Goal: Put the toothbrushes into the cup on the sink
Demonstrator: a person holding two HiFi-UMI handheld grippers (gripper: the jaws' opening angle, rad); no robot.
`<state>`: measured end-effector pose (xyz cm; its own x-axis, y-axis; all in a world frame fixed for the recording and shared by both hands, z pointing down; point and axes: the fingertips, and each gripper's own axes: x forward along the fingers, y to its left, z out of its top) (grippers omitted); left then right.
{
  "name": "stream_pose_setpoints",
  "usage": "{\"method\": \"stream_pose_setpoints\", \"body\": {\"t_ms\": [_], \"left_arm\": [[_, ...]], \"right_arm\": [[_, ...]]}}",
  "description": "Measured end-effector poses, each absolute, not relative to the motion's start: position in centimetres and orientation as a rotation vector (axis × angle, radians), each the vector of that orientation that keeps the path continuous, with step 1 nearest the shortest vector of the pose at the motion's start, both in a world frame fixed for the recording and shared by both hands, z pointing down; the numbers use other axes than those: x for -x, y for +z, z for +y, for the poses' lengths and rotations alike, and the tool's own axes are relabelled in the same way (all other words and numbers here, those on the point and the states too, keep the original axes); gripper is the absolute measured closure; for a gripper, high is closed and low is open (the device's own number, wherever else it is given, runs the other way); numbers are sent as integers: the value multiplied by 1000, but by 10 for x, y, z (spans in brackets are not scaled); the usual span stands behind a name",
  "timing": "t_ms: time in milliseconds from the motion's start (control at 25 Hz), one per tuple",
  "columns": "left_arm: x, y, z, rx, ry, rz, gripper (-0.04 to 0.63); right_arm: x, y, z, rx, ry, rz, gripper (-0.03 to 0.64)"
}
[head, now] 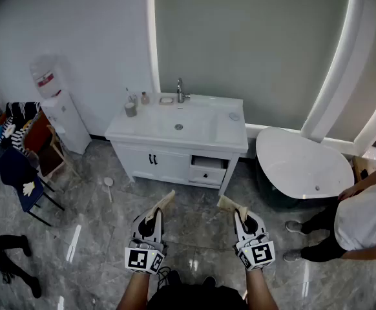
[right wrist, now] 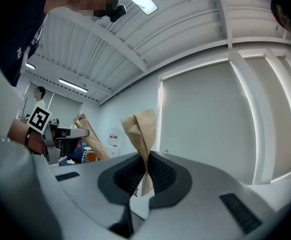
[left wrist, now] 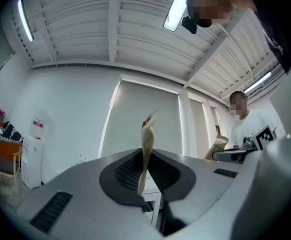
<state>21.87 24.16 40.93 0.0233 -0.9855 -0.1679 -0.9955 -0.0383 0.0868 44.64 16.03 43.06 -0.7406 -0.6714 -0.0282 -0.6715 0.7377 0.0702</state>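
Observation:
The white vanity sink [head: 204, 131] stands across the room, with a grey cup [head: 130, 109] on its left end near the faucet [head: 180, 90]. My left gripper [head: 157, 214] is shut on a long brown paper-wrapped toothbrush [head: 165, 201], which sticks up between the jaws [left wrist: 147, 134]. My right gripper [head: 238, 217] is shut on a second brown paper-wrapped toothbrush [head: 230, 205], whose crumpled top [right wrist: 140, 129] rises above the jaws. Both grippers are held side by side low in front of me, well short of the sink.
A water dispenser [head: 60, 108] stands left of the vanity, beside a chair piled with clothes [head: 17, 163]. One vanity drawer [head: 208, 172] is pulled out. A white tub [head: 303, 166] sits to the right, with a person [head: 362, 221] beside it. A hand mirror [head: 108, 182] lies on the floor.

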Motion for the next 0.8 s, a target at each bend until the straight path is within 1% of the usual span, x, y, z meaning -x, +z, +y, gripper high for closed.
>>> {"method": "stream_pose_setpoints", "body": {"t_ms": [800], "left_arm": [[-203,409,237,2190,214,2094,548]], "right_arm": [[-437,428,146,1146,182,2890,577]]}}
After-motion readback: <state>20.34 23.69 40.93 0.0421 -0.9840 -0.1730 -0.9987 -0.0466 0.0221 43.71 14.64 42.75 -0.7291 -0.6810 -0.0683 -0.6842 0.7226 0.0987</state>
